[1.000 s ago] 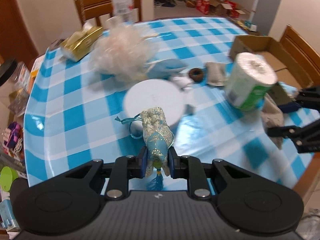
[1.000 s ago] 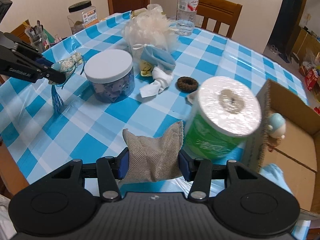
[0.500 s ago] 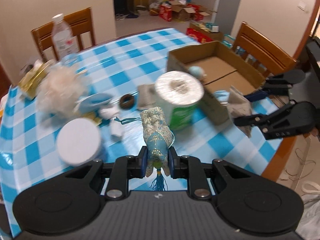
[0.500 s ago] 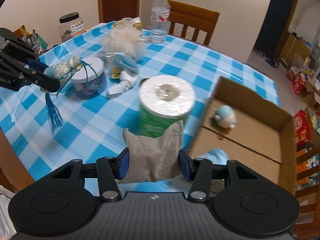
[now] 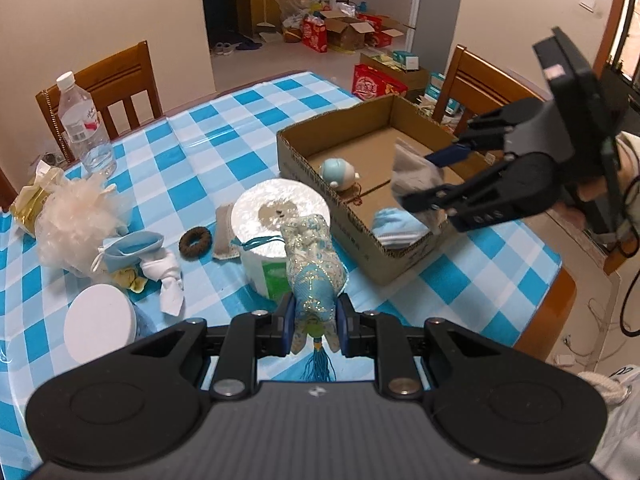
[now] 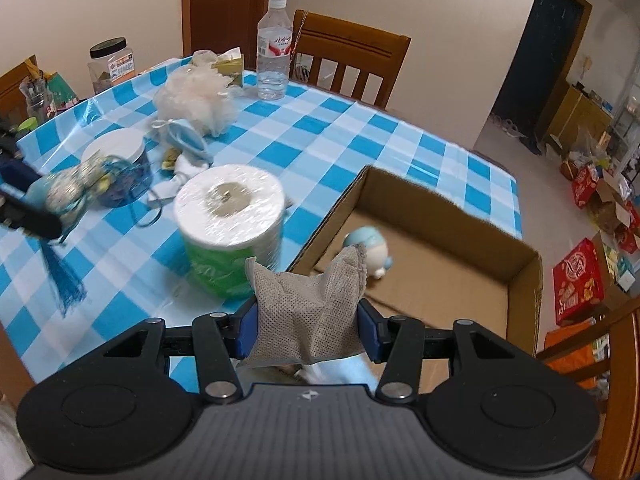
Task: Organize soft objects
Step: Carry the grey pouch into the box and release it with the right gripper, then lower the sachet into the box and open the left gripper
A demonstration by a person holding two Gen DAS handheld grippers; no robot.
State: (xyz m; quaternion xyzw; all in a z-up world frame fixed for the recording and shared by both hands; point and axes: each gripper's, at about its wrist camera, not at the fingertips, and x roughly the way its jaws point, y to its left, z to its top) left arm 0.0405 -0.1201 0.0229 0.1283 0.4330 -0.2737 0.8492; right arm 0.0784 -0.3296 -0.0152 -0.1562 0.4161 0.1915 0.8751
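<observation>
Left gripper (image 5: 314, 322) clamped on embroidered blue sachet (image 5: 314, 268), held above table's near edge. Right gripper (image 6: 307, 330) clamped on grey mesh pouch (image 6: 308, 316) over cardboard box's (image 6: 432, 204) near wall. Toilet-paper roll (image 6: 230, 210) just beside box. Blue plush toy (image 6: 370, 250) inside.

Your left gripper (image 5: 314, 322) pointing steeply downward, jaws nearly closed, both pads pinching blue embroidered pouch (image 5: 314, 268) at its lower end, tassel hanging below. Your right gripper (image 6: 307, 330) also tilting downward, jaws standing partway apart, pads pressing grey mesh pouch (image 6: 306, 312) from both sides. In left wrist view, your right gripper showing at right, your hand (image 5: 592, 196) gripping behind it.
</observation>
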